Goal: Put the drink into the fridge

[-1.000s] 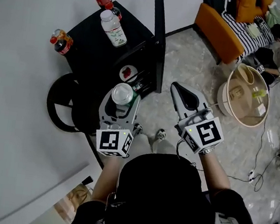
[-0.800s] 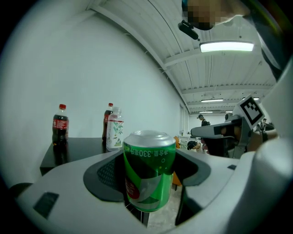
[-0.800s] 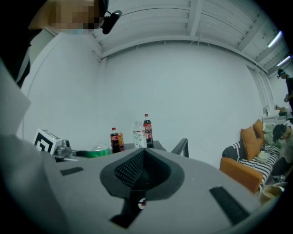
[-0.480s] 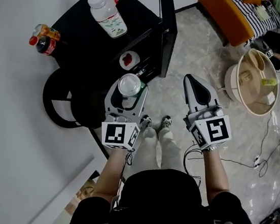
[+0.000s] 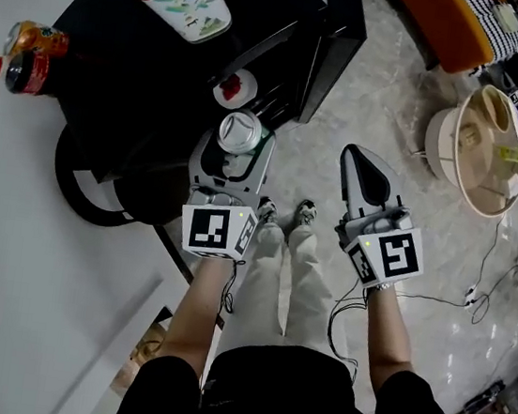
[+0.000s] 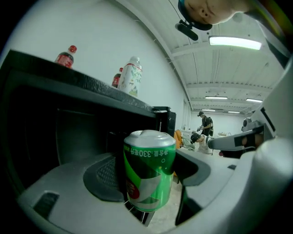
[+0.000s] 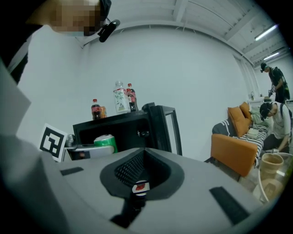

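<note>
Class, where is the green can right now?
Head view, left of centre: the green can stands upright, clamped in the left gripper, just before the open black fridge.

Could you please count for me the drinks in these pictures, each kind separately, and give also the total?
Can: 1
Cola bottles: 2
White bottle: 1
Orange bottle: 1
Total: 5
</note>
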